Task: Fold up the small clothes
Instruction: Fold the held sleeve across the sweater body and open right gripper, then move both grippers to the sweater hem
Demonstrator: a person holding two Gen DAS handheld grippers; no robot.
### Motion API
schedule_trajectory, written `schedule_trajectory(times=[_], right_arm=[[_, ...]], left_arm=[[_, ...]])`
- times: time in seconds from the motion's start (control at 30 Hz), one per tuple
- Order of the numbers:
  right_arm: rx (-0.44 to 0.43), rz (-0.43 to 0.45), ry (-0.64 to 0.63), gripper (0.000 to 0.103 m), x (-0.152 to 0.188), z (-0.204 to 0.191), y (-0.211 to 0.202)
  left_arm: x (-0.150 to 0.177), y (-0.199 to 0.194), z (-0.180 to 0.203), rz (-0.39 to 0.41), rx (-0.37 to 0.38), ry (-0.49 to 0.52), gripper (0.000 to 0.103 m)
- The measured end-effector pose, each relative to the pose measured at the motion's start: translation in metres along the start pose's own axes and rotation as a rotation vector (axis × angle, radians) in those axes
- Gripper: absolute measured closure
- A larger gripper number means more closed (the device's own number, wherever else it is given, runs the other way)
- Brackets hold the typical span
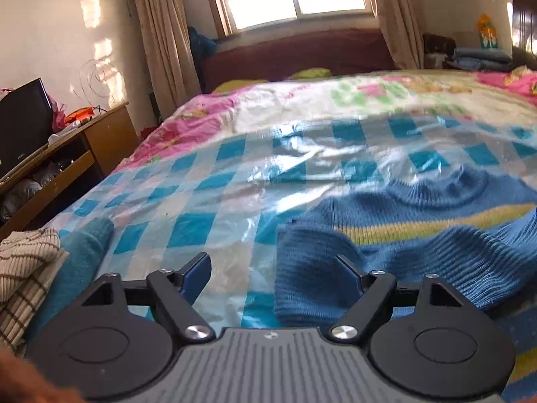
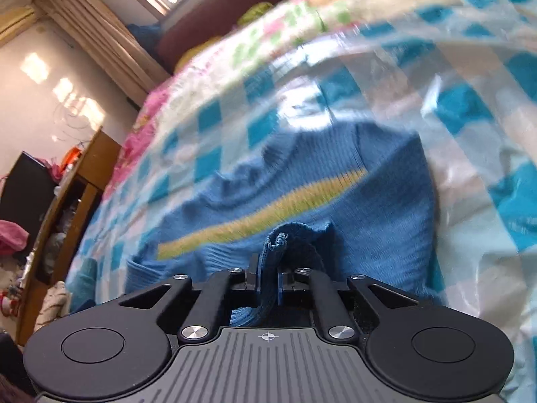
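Fingers of the right gripper are pinched tight on a bunched edge of the blue knit sweater, a tuft of knit poking up between the pads at twelve o'clock from the tool. Over on the other side, the left gripper has its fingers spread wide with nothing between them, the sweater's ribbed cuff lying just ahead of its right finger, toward one o'clock. The sweater itself sprawls on the checked plastic sheet covering the bed, yellow stripe running across its chest, body rumpled and not yet squared.

Judging by this, the fold is only starting. To do it well, the right hand wants to carry its pinched edge low and flat, not yanking, since that slick sheet looks likely to let the whole garment slide. The left should come down on the cuff or a nearby hem to anchor it. At nine o'clock in the left view, a checked cream garment waits at the bed's edge.
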State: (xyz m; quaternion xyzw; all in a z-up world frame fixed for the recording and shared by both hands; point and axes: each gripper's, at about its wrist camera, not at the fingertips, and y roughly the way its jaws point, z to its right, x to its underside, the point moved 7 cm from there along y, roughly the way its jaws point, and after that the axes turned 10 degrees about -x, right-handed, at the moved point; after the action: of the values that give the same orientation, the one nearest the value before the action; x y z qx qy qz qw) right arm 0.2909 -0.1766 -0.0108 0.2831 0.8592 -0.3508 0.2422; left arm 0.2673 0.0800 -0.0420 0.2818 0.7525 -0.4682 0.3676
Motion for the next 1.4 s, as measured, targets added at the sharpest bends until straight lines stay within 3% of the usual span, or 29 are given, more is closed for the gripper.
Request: schedule_trajectory(times=[0.07, 0.13, 0.27, 0.43, 0.57, 0.67, 0.77, 0.9, 1.0, 1.07, 1.2, 1.4], right_arm=[[-0.022, 0.056, -0.040, 0.094, -0.006, -0.008, -0.011], [0.015, 0.080, -0.076, 0.094, -0.005, -0.004, -0.014], [0.178, -0.088, -0.100, 0.090, 0.018, 0.027, 0.013], [0.183, -0.032, -0.097, 0.087, 0.015, 0.025, -0.003], [0.257, 0.056, -0.221, 0.087, 0.006, 0.005, -0.019], [0.289, 0.091, -0.288, 0.087, 0.002, -0.006, -0.018], [0.298, 0.107, -0.336, 0.087, 0.002, -0.014, -0.015], [0.226, 0.002, -0.326, 0.087, 0.009, -0.012, 0.009], [0.306, -0.054, -0.291, 0.087, 0.011, 0.015, 0.032], [0.311, -0.060, -0.238, 0.091, 0.010, 0.032, 0.037], [0.315, -0.044, -0.266, 0.090, 0.010, 0.025, 0.027], [0.292, -0.024, -0.328, 0.087, 0.016, 0.009, 0.015]], left_arm=[[-0.002, 0.000, 0.000, 0.011, -0.006, -0.015, 0.020], [0.006, 0.008, 0.004, -0.024, -0.010, 0.005, 0.020], [0.035, 0.029, 0.013, -0.144, -0.016, 0.078, 0.019], [0.027, 0.020, 0.003, -0.117, -0.021, 0.060, 0.019], [0.007, 0.010, 0.002, -0.045, -0.026, 0.047, 0.019], [0.002, 0.019, 0.006, -0.052, -0.030, 0.040, 0.019], [0.004, 0.033, 0.009, -0.075, -0.044, 0.042, 0.019], [0.008, 0.055, 0.002, -0.113, -0.105, 0.046, 0.019], [0.015, 0.077, -0.012, -0.196, -0.130, -0.009, 0.017], [0.017, 0.085, -0.018, -0.218, -0.138, -0.024, 0.017], [0.017, 0.083, -0.022, -0.212, -0.154, -0.009, 0.018], [0.015, 0.053, -0.022, -0.156, -0.107, -0.043, 0.018]])
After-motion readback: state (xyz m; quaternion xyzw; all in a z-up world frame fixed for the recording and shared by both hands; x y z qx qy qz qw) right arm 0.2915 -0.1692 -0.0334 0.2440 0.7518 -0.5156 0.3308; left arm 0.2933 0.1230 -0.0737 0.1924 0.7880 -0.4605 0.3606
